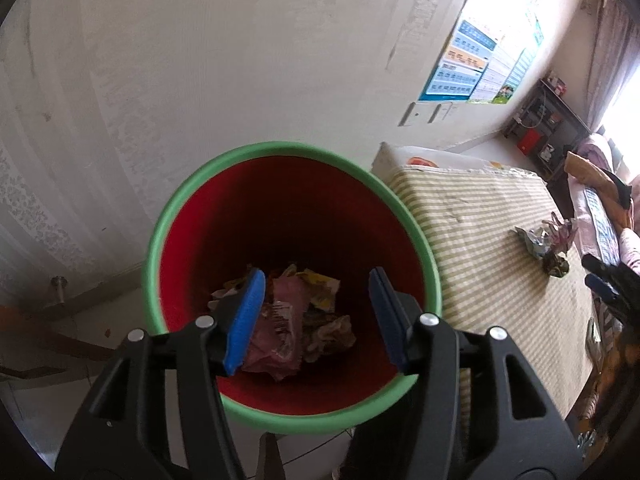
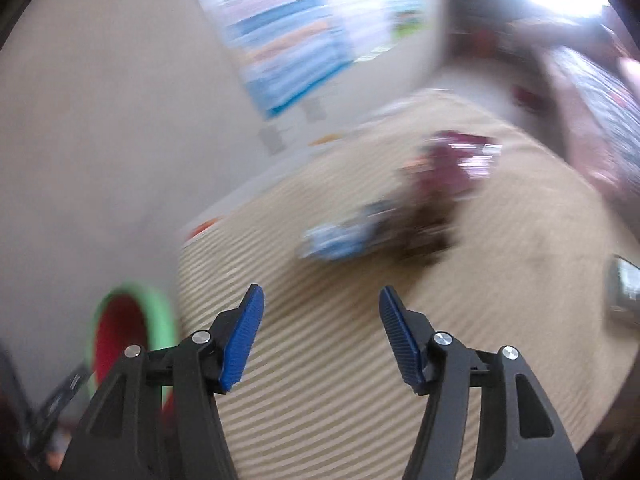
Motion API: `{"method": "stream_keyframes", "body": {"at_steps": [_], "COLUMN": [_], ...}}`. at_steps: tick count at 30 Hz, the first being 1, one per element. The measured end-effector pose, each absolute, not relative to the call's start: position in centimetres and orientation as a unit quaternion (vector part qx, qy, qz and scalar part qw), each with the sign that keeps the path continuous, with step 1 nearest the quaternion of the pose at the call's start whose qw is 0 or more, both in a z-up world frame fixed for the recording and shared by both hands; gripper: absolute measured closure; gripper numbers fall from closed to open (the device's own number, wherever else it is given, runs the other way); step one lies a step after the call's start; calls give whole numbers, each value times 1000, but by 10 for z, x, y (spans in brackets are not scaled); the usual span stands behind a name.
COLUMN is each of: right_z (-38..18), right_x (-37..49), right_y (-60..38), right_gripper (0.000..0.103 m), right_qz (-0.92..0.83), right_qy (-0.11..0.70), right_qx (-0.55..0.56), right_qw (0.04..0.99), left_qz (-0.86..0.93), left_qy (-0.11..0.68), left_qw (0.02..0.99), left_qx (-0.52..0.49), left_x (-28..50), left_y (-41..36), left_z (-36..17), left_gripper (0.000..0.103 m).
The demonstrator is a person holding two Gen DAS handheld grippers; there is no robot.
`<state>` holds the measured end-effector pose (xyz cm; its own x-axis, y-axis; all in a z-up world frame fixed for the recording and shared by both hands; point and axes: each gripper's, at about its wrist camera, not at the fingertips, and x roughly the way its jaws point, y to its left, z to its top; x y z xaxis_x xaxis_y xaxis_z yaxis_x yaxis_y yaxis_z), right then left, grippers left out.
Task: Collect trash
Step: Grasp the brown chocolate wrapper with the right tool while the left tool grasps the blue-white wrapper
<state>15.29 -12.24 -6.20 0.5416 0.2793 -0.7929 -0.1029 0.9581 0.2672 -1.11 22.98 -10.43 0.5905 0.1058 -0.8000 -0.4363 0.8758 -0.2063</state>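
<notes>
In the left wrist view a red bin with a green rim (image 1: 292,148) stands beside the table, with crumpled wrappers (image 1: 292,320) lying at its bottom. My left gripper (image 1: 317,272) hangs open over the bin's mouth, and nothing is between its blue pads. More crumpled wrappers (image 1: 548,240) lie on the striped tablecloth (image 1: 480,240). The right wrist view is blurred. My right gripper (image 2: 321,289) is open and empty above the striped cloth (image 2: 360,380). Ahead of it lie a blue-white wrapper (image 2: 340,240) and a dark red one (image 2: 448,172). The bin (image 2: 160,300) shows at lower left.
A wall with a poster (image 1: 472,64) rises behind the bin and table. A dark shelf unit (image 1: 548,128) stands at the far end, with bedding (image 1: 600,184) along the right. A silvery object (image 2: 624,296) lies at the table's right edge.
</notes>
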Motion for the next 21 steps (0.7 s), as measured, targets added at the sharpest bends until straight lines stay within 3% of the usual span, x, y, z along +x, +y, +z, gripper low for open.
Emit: {"method": "stream_keyframes", "body": {"at_steps": [11,15,21], "right_z": [-120,-125,-104], "right_x": [235,235,189], "right_y": [-166,-172,-189], "right_gripper": [43,60,61], "right_qz": [42,69,120], "right_qy": [522,519,506], "right_qx": [148,177,177], "right_qw": [839,833,836], "left_qz": [116,97,22], "left_qy": [428,433,432], "left_qw": [881,882,895], "left_qx": [-165,-156,-111], "left_x": [9,20,70], "left_y": [185,165,107], "left_z": [-89,-85,-76], "left_gripper": [49,49,46]}}
